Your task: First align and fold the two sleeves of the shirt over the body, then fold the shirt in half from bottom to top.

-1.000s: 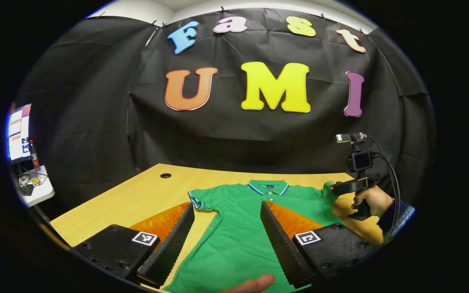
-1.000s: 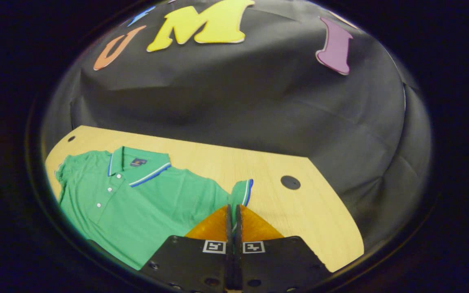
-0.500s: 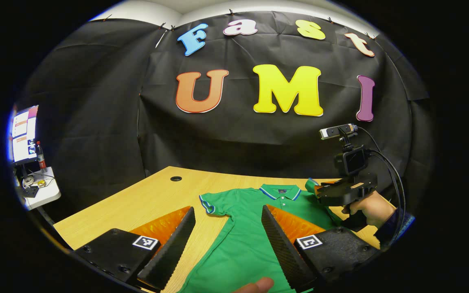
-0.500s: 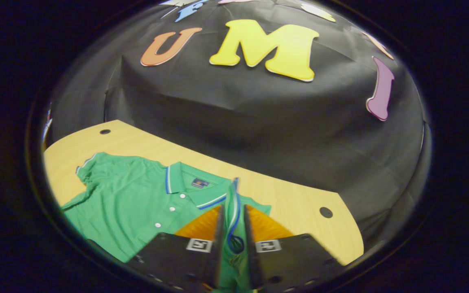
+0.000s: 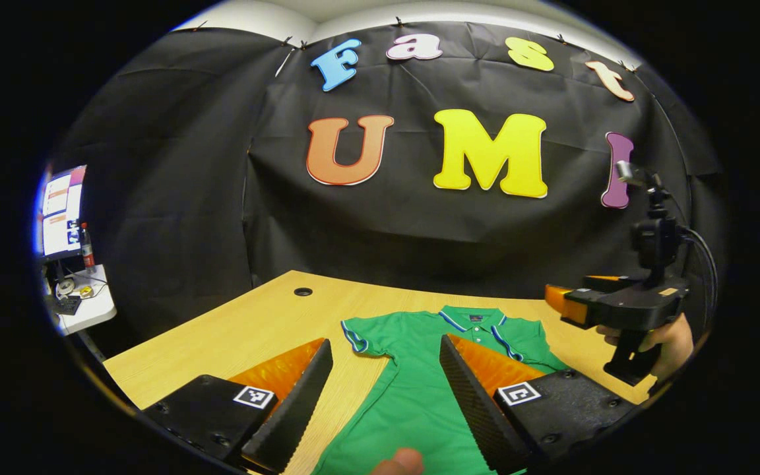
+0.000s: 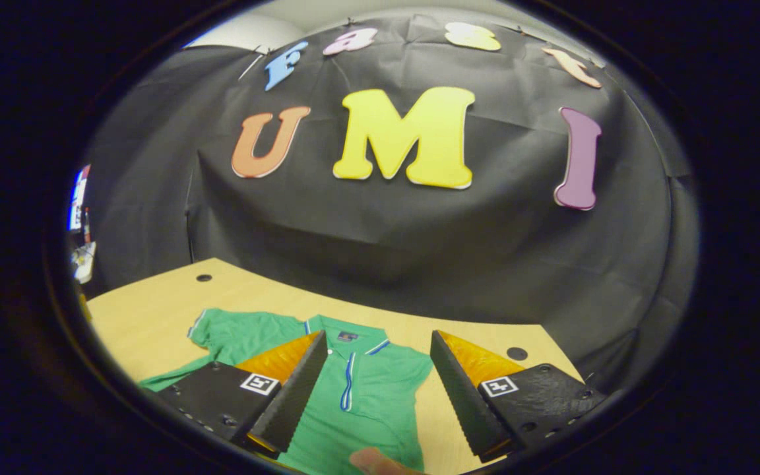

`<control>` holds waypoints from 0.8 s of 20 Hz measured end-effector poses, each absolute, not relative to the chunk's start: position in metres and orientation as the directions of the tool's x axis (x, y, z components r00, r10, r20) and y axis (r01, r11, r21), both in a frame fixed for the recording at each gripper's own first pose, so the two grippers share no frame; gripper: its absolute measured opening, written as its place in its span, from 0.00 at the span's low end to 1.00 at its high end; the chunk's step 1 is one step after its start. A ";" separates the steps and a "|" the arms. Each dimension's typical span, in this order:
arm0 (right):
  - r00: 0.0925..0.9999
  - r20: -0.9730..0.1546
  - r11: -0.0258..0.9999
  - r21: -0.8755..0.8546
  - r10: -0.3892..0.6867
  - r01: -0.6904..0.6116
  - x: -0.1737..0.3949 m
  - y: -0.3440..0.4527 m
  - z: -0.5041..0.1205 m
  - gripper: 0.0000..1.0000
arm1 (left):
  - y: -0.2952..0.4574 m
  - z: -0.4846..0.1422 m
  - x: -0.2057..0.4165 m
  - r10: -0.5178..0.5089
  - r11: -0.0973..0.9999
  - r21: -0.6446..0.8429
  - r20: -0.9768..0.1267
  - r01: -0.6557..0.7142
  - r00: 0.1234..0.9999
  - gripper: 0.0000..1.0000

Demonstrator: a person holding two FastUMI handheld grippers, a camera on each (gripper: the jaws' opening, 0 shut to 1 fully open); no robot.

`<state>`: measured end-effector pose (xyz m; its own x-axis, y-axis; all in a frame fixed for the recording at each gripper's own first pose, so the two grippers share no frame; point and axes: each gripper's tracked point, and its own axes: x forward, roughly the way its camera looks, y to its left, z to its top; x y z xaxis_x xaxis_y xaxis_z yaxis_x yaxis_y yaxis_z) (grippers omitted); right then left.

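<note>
A green polo shirt (image 5: 419, 389) with a blue-striped collar lies face up on the wooden table (image 5: 235, 323). Its sleeve on my right gripper's side is folded over the body, the striped cuff (image 6: 348, 382) lying near the button placket. The other sleeve (image 6: 221, 328) is spread out flat on the table (image 6: 142, 316). My right gripper (image 6: 377, 336) is open and empty above the collar (image 6: 347, 336). In the left gripper view that gripper (image 5: 617, 307) hovers over the table's right side in a hand (image 5: 664, 340). My left gripper (image 5: 385, 341) is open over the shirt's lower body.
The table has round cable holes (image 5: 302, 291) (image 6: 516, 353) near its far edge. A monitor (image 5: 60, 211) and a small white side table (image 5: 86, 307) with clutter stand off to the left. A person's fingertip (image 5: 396, 462) shows at the bottom edge.
My right gripper carried the sleeve over the body, opened, let it go and rose away. The sleeve now lies folded on the shirt. My left gripper stayed open, drifting slightly.
</note>
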<state>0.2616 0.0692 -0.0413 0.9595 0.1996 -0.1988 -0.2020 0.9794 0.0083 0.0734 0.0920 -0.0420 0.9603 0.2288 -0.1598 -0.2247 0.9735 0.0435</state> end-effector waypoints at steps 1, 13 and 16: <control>0.963 -0.179 0.979 0.015 0.202 -0.203 0.244 0.060 -0.031 0.95 | 0.096 -0.038 0.082 0.236 0.972 0.047 -0.165 -0.231 0.958 1.00; 0.982 0.064 0.984 -0.038 0.177 -0.174 0.035 -0.045 -0.013 0.95 | 0.116 -0.019 0.197 0.252 0.968 0.050 -0.233 -0.247 0.939 1.00; 0.977 0.094 0.977 0.074 0.194 -0.201 -0.016 -0.046 -0.034 0.95 | 0.133 -0.051 0.229 0.265 0.963 0.025 -0.287 -0.270 0.920 1.00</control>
